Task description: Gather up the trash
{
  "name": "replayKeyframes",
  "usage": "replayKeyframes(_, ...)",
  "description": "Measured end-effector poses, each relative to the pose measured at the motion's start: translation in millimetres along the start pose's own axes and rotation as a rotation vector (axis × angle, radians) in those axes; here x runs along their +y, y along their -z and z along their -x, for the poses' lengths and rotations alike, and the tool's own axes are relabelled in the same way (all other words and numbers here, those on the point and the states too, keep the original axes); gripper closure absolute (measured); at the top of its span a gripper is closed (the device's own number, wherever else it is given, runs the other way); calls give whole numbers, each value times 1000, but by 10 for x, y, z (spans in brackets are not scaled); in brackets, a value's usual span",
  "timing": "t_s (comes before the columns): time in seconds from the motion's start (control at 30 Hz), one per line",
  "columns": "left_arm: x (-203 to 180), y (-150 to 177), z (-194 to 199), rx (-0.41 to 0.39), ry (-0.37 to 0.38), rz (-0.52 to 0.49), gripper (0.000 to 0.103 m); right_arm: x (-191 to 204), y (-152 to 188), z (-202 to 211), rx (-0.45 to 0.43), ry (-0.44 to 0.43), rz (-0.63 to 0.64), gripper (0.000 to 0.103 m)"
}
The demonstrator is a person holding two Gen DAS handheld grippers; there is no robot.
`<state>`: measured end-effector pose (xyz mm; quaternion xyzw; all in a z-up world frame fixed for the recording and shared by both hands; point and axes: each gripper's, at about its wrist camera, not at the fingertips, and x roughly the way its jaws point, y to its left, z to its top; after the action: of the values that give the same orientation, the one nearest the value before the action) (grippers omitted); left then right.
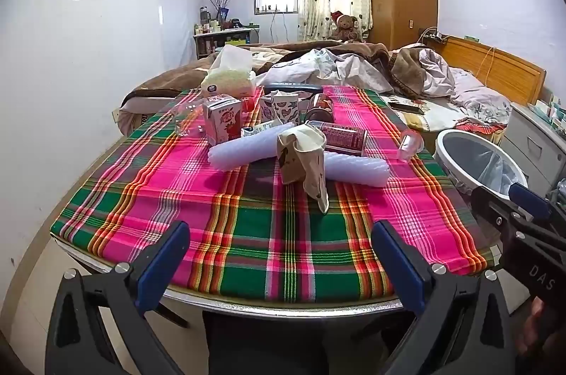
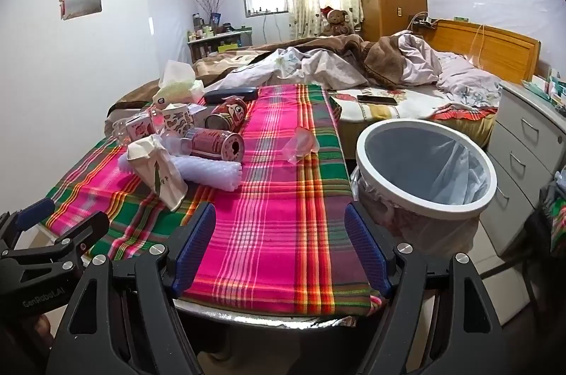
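Left wrist view: my left gripper hangs over the near edge of the plaid tablecloth, jaws spread wide with nothing between them.
Nearest trash, left view: the crumpled paper cup lies straight ahead of my left jaws and a little to their right, well apart from the pads.
Cup's long axis, left view: it runs roughly toward me, mouth at the far end, flattened base pointing at my jaws, so I judge a grip would go across its width.
Behind the cup, left view: a white foam roll lies crosswise, with a red can on its side and a juice carton farther back.
Bin, left view: the trash bin stands off the table's right edge, beside my right gripper.
Right wrist view: my right gripper is also wide open and empty, over bare cloth at the near edge.
Cup from the right jaws: the same cup lies ahead and well to the left, nearer my left gripper.
Clear plastic cup, right view: a toppled clear cup lies almost straight ahead of my right jaws, though well apart.
Bin, right view: its white rim sits just right of my right finger, mouth open, liner in place.
Judgement: left hand is better placed for the paper cup, right hand for the clear cup and the drop.
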<state>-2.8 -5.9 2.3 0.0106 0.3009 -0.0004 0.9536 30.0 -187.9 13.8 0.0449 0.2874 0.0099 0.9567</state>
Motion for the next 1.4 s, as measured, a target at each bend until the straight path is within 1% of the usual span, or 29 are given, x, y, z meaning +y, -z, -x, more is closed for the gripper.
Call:
replayKeyframes(0.27,46,-13,-25,-3,4,6,0,24,-21,23,-4,20,-2,26)
replayKeyframes(0.43,34,-16,-27,-5,5,4,0,-7,-4,32,-12,10,4,26)
replayKeyframes(0.73,22,-27,4,-10,5,7,0,36,-9,56,-22,26,19,26)
replayKeyframes(1.4,21,-33,25,-13,4,6,0,3,-20,79,-26,35,15,26)
